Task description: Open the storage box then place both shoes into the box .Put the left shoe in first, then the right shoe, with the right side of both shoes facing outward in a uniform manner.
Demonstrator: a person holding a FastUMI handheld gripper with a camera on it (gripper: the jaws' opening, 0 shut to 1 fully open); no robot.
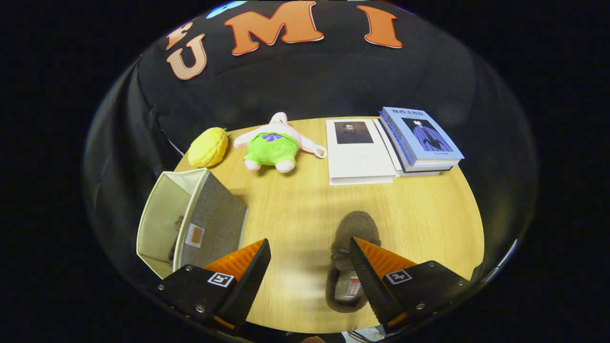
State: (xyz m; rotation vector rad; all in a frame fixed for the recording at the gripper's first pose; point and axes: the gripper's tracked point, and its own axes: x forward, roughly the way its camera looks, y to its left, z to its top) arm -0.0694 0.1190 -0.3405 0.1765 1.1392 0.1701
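A: While the gripper (310, 267) is hanging over the table (286, 209) with its fingers spread wide and nothing between them, where are the shoes lying?

B: One grey shoe (355, 228) is lying on the wood just beside the right finger, partly hidden under it. The box (190, 219) is standing open near the left finger, and something dark is showing inside it. That may be the other shoe, but I am not telling for sure.

A: What is worrying you, then?

B: The shoe is sitting off to the right, not between the fingers. If the fingers are closing now, they are catching air or only nicking the edge, and the soft shoe is likely slipping or twisting.

A: And the facing?

B: That is the bigger risk. A twist in the grasp is leaving the right side turned inward, against the task.

A: Anything near the box?

B: Its cloth walls are looking soft, so a careless entry is pushing the box toward the table's edge. The plush toy (271, 145), yellow fruit (208, 146) and books (391, 143) are lying well apart.
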